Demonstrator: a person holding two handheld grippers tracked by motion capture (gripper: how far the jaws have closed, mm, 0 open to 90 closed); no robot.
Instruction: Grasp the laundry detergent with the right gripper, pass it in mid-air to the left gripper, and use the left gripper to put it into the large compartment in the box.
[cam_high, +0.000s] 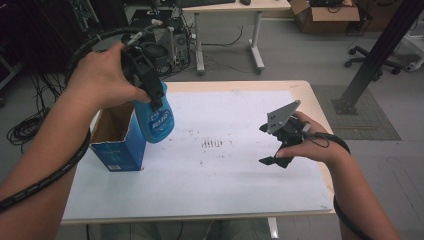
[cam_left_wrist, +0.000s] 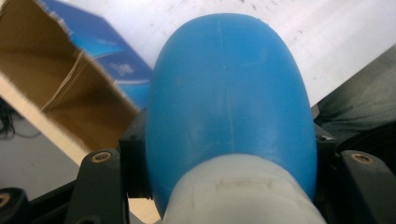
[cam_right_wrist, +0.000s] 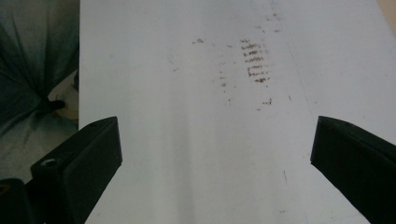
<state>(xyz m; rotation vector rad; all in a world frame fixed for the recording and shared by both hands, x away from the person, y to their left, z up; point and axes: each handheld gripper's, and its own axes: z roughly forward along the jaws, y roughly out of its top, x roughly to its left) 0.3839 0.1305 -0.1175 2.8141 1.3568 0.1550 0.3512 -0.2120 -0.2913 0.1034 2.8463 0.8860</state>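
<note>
One blue bottle (cam_high: 156, 117) hangs upright, pinched by the left gripper (cam_high: 150, 82), just right of the open box (cam_high: 117, 140); the right gripper (cam_high: 280, 142) hovers spread, empty.

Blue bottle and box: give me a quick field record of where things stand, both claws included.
left claw: shut on blue bottle, gripped near its white cap end
bottle position: held off the table, beside the box's right side
cardboard box: open top, at the table's left edge
right claw: open, holds nothing, over the white sheet
sheet: brown smudges near centre
</note>
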